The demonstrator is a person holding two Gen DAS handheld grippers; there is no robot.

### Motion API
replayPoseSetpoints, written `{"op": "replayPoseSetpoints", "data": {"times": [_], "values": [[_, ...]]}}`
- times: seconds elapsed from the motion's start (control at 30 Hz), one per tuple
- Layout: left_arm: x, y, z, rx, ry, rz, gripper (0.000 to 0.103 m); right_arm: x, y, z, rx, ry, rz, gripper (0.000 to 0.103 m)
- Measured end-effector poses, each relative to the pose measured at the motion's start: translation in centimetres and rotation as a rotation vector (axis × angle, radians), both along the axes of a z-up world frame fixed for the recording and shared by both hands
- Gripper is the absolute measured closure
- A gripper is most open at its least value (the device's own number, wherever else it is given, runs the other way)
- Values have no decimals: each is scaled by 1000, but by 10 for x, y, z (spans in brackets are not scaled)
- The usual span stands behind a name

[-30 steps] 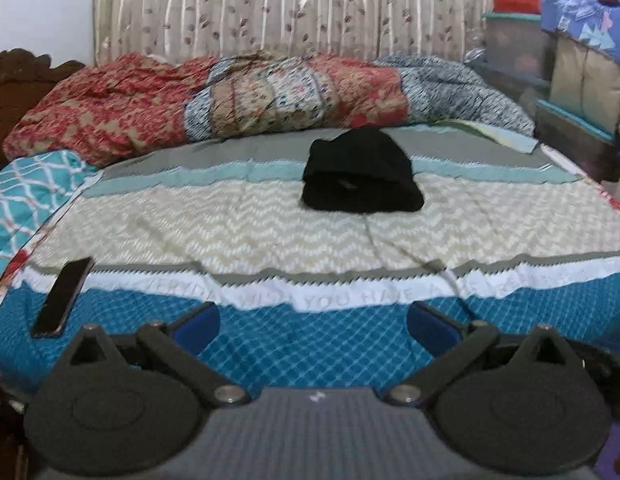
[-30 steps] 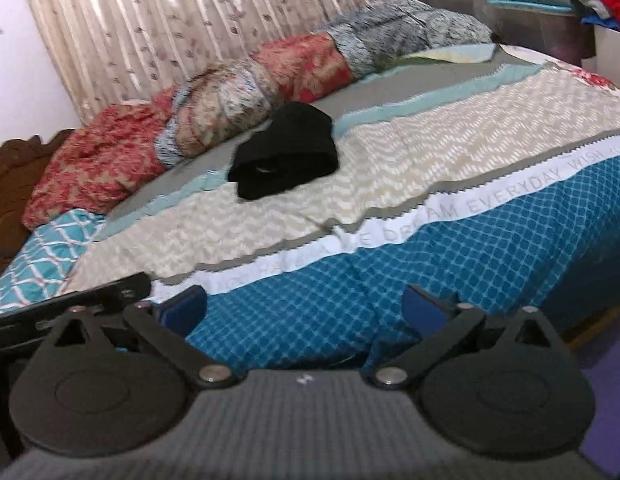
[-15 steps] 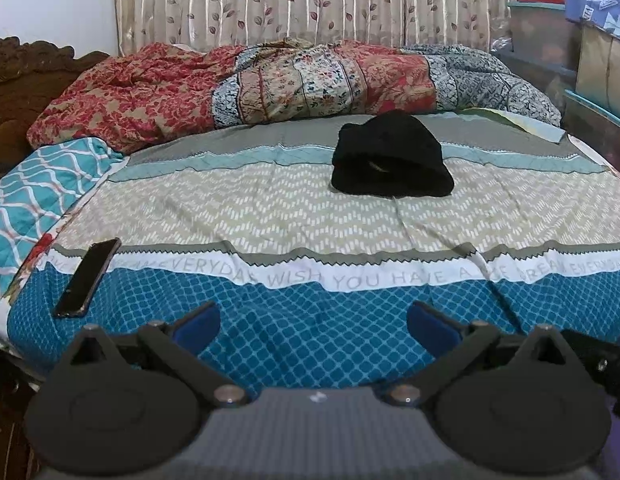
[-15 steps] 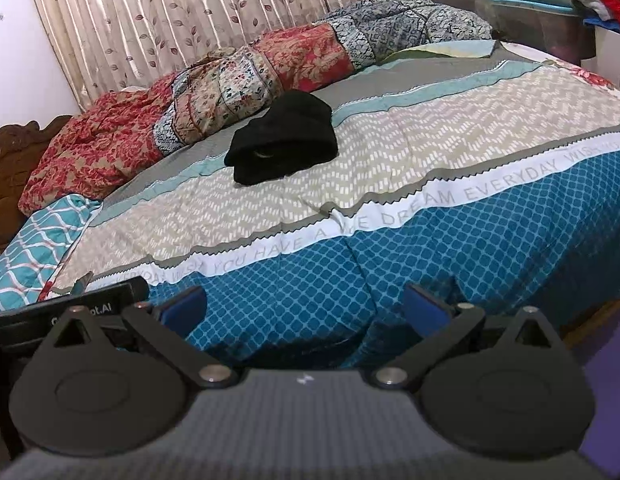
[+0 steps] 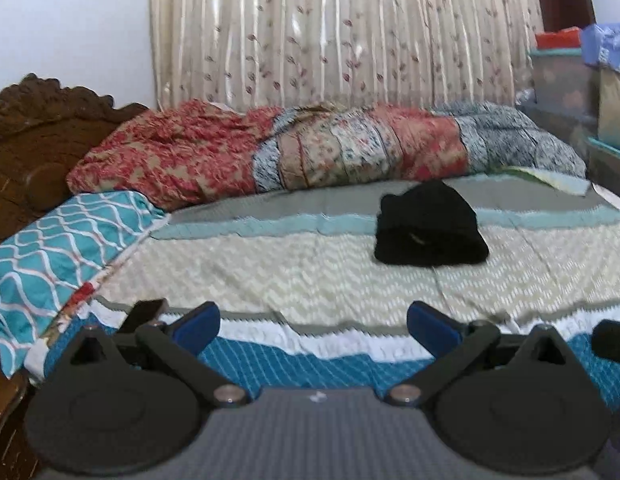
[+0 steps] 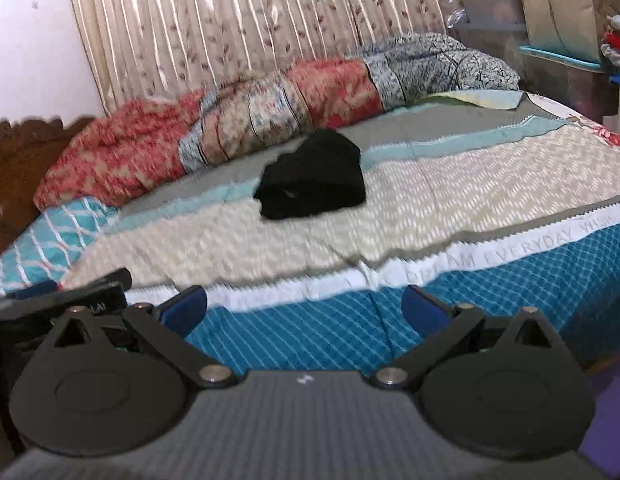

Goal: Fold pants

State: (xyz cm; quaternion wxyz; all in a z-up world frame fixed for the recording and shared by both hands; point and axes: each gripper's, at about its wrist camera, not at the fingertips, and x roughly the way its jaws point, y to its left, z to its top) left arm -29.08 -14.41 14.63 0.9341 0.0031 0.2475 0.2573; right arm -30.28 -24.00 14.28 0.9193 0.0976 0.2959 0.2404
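Note:
The black pants (image 5: 428, 228) lie in a compact bundle on the bed, on the beige and grey stripes; they also show in the right wrist view (image 6: 312, 176). My left gripper (image 5: 314, 326) is open and empty, held over the blue front edge of the bed, well short of the pants. My right gripper (image 6: 303, 308) is open and empty too, over the same blue edge, with the pants far ahead. The left gripper's body (image 6: 61, 306) shows at the right view's left edge.
A rolled patchwork quilt (image 5: 322, 148) lies along the back of the bed under the curtain. A teal pillow (image 5: 57, 248) and wooden headboard (image 5: 33, 132) are at the left. A dark phone (image 5: 143, 314) lies near the front left edge. Storage boxes (image 6: 558, 44) stand at the right.
Both views have tilted up and swung, so more curtain shows and the pants sit further right in the left view. The pants have not moved. Both grippers stay open.

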Motion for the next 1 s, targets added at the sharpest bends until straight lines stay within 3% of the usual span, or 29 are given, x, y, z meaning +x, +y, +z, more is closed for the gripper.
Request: {"op": "replayPoseSetpoints", "data": {"times": [0.23,0.37,0.43,0.53,1.0], "values": [[-9,7,8,-17,-10,-2,0,-18,2,-4,40,20,2,0],[-10,5,0,-60,40,-15,0,-18,5,-10,28,65,7,0],[-5,3,-7,-82,105,-25,0,-16,5,-10,36,75,-10,0],[0,-3,-15,-77,157,-20,0,-15,2,-12,43,86,-23,0],[2,-12,-26,-85,212,-19,0,-12,-5,-17,64,135,-46,0]]}}
